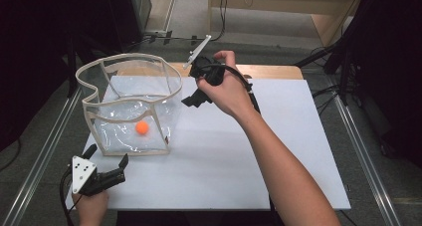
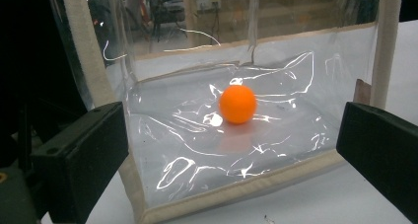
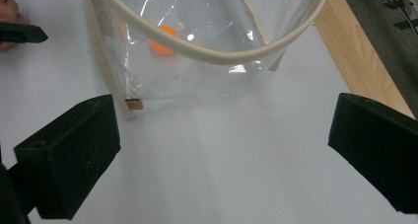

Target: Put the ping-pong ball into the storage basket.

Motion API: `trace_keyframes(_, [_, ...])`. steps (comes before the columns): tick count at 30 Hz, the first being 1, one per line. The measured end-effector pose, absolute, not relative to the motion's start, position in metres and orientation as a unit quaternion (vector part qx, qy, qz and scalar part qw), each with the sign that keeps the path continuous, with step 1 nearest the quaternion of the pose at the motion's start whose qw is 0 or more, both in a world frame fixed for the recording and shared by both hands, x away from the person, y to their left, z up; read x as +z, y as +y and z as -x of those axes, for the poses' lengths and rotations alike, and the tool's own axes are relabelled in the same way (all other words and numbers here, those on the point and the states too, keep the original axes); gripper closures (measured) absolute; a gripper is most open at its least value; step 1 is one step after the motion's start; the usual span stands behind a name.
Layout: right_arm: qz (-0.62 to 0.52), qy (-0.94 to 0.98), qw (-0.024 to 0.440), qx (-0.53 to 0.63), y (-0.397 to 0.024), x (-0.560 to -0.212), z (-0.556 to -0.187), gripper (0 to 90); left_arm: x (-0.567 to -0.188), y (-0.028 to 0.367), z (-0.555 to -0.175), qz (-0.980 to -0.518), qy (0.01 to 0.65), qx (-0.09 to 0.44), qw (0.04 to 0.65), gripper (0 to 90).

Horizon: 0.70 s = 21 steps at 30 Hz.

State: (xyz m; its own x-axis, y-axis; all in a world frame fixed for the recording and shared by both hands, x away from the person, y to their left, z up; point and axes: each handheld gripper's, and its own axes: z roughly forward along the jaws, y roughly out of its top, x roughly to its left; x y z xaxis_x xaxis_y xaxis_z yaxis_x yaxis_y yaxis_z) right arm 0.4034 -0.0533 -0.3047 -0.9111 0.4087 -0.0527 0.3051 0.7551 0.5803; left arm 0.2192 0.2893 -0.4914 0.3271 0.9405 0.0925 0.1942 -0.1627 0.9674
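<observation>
White board [image 1: 239,156], flat, matte and rectangular, spread over a pale wooden table [image 1: 271,71] whose edge peeks out at the far side. Grey floor with metal rails around it.

On the board's left part, a bag [image 1: 130,104]: clear, glossy plastic, creased and catching glare, boxy in shape, edged and ribbed with cream fabric tape; top rim a soft wavy loop, standing open. Small brown tab at one bottom corner, seen in the right gripper view [image 3: 133,104]. Same bag close up in the left gripper view [image 2: 256,135], its wrinkled floor shining.

Inside the bag, on its bottom: one ball [image 1: 142,128], orange, smooth, matte, round, lying loose near the middle [image 2: 238,104], touching no wall; glimpsed through the plastic from the right gripper view too [image 3: 162,40].

Right gripper [image 1: 191,100], black, held above the board just right of the bag, pointing toward it; jaws spread wide, blocky and dull black, nothing between them.

Left gripper [image 1: 106,158], black with a grey three-cornered plate, low at the board's near left corner, just in front of the bag; jaws spread wide, pinching nothing, facing the bag's near wall.
</observation>
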Motion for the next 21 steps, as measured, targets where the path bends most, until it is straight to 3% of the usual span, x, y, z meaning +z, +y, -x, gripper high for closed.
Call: trace_keyframes(21, [-0.194, 0.936, 0.078, 0.284, -0.061, -0.328, -0.398, 0.0, -0.491, 0.289, -0.219, -0.657, 0.432, 0.387, 0.481, 0.0])
